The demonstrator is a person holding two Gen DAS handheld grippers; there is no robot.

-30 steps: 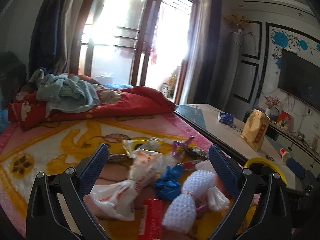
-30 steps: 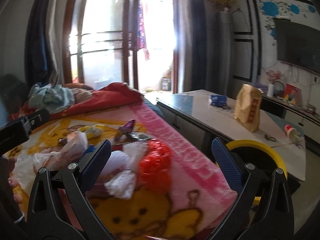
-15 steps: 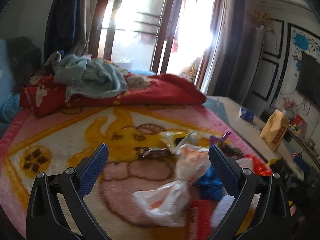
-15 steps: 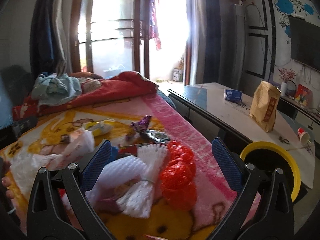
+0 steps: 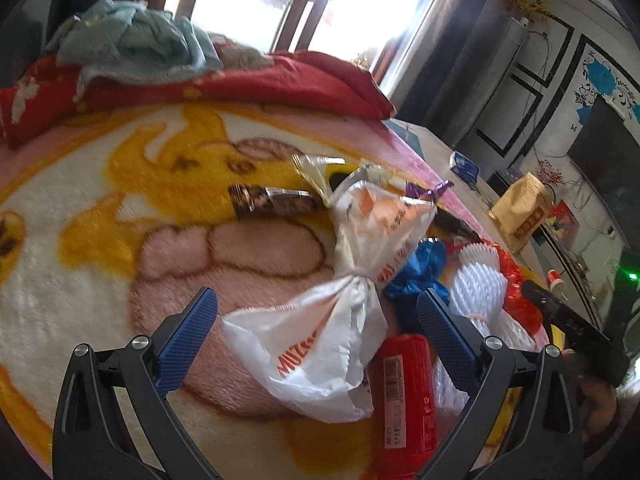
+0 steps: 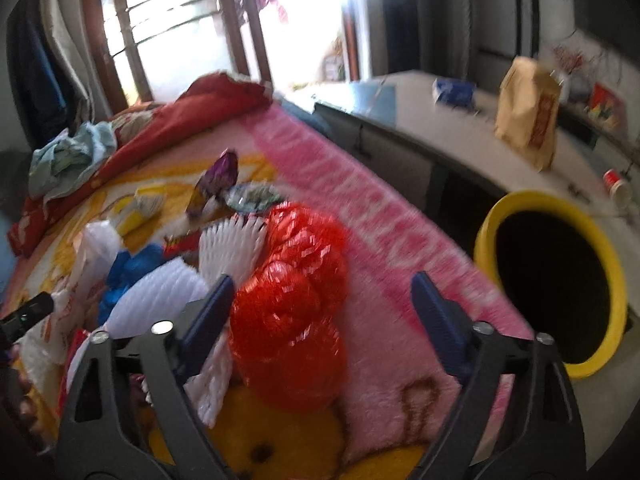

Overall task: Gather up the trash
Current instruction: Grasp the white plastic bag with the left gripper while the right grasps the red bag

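Observation:
Trash lies in a heap on a pink and yellow blanket (image 5: 100, 208). My left gripper (image 5: 316, 332) is open just above a knotted white plastic bag (image 5: 344, 304), which lies between its fingers. A red packet (image 5: 404, 392), blue bag (image 5: 420, 272), white foam net (image 5: 476, 284) and brown wrapper (image 5: 272, 200) lie around it. My right gripper (image 6: 320, 312) is open over a red mesh bag (image 6: 292, 300), with the white foam net (image 6: 168, 292) at its left finger. A yellow-rimmed bin (image 6: 560, 280) stands to the right of the bed.
A red quilt (image 5: 240, 80) with a heap of clothes (image 5: 132, 40) lies at the far end of the bed. A long table (image 6: 460, 128) to the right holds a brown paper bag (image 6: 528, 112), a blue packet (image 6: 454, 92) and a red cup (image 6: 616, 186).
Both grippers have come down and closer to the trash heap. The left one now straddles the white plastic bag, the right one the red mesh bag. Both stay open.

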